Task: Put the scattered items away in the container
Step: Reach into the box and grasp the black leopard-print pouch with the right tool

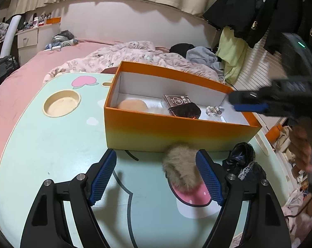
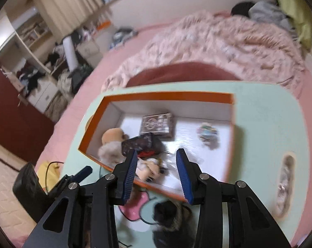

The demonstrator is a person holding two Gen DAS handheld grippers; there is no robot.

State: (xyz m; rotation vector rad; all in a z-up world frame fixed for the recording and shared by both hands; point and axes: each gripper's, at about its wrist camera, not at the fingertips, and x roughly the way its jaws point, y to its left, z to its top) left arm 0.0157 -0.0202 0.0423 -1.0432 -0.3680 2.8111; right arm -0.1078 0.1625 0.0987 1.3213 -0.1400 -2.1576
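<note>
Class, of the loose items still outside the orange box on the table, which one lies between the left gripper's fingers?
The beige fluffy pompom: it lies between the open left gripper's blue pads, while the black crumpled cloth sits outside them.

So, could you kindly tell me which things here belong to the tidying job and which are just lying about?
Job:
- orange box
- furry tan piece on the table
- black lacy bundle on the table

Lying about:
- pink bed
- rumpled blanket
- hanging black clothes

1 box (image 1: pixel 176 132), 1 fur pom (image 1: pixel 180 169), 2 tools (image 1: pixel 156 171)
</note>
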